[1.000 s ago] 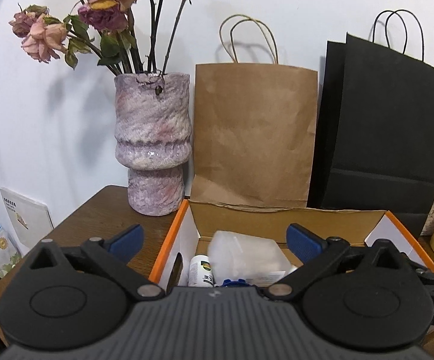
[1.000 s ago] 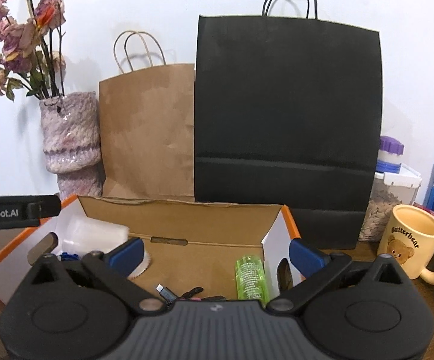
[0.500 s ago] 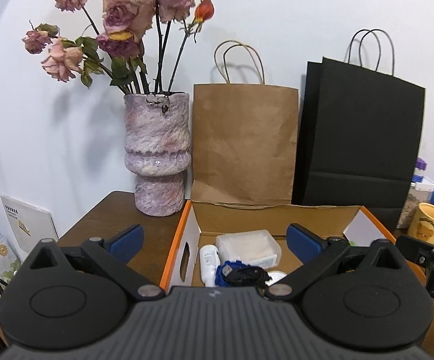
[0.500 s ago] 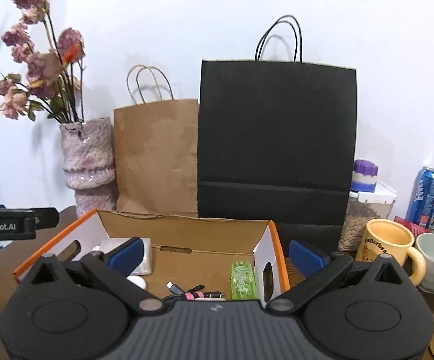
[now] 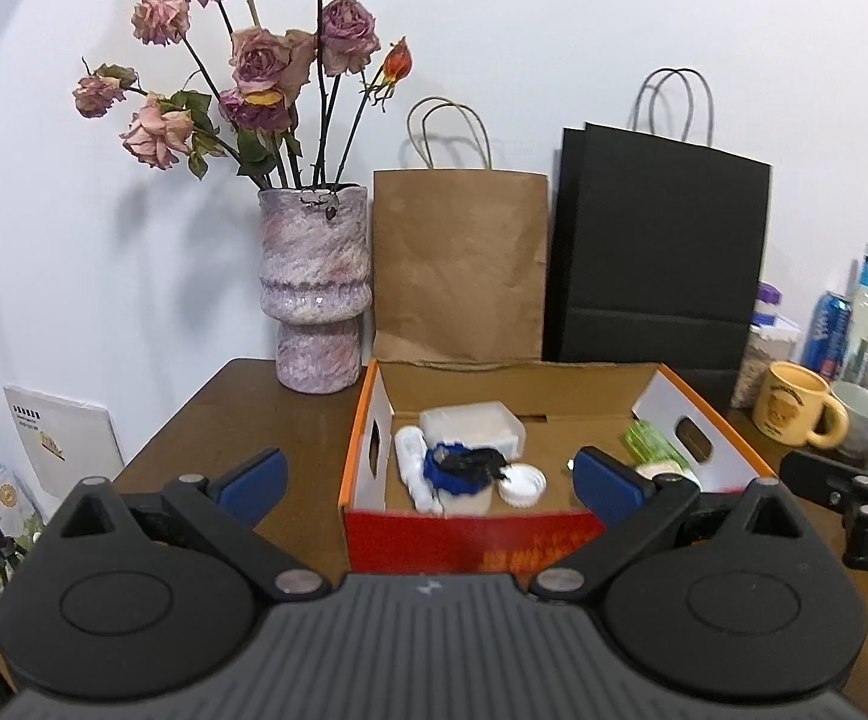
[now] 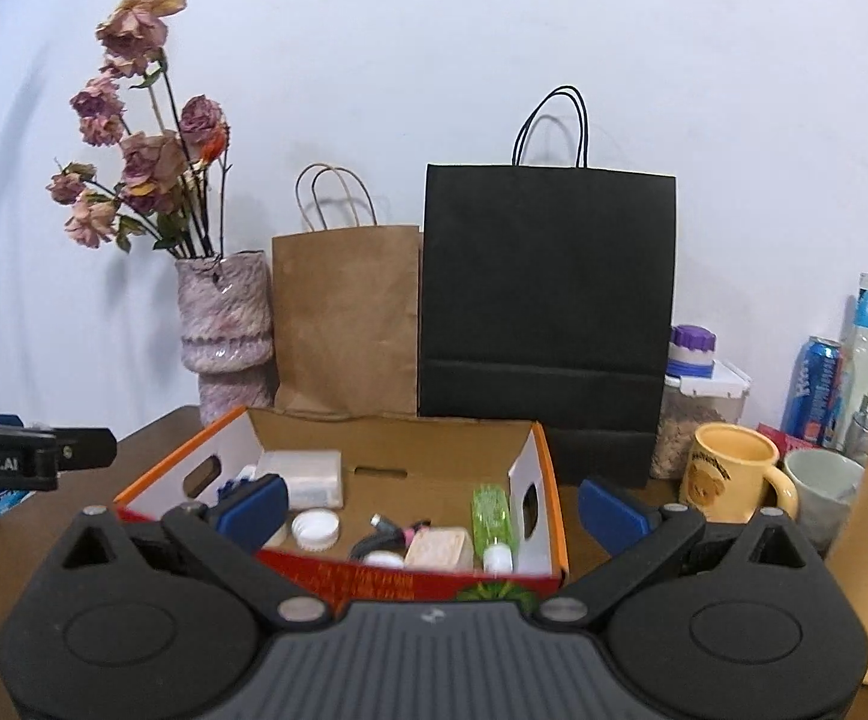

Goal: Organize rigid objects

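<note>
An open cardboard box with an orange rim [image 5: 357, 420] [image 6: 544, 468] stands on the brown table. Inside lie a clear plastic case [image 5: 472, 427] [image 6: 308, 477], a white bottle [image 5: 413, 465], a blue and black bundle [image 5: 463, 468], a white cap [image 5: 520, 483] [image 6: 314, 531], a green bottle [image 5: 649, 447] [image 6: 490, 513] and a beige block [image 6: 439, 549]. My left gripper [image 5: 431, 477] hangs open in front of the box, holding nothing. My right gripper [image 6: 434, 507] is open too, in front of the box's right half, and nothing is in it.
A pink vase of dried roses [image 5: 314, 288] [image 6: 224, 330], a brown paper bag [image 5: 457, 267] [image 6: 344, 318] and a black paper bag [image 5: 661, 252] [image 6: 547, 294] stand against the wall behind the box. A yellow mug [image 5: 799, 405] [image 6: 733, 471], a grey cup [image 6: 823, 492], a jar, a can and bottles crowd the right.
Both grippers have drawn back and up from the box. The whole box and its red front wall have come into view. Both stay open.
</note>
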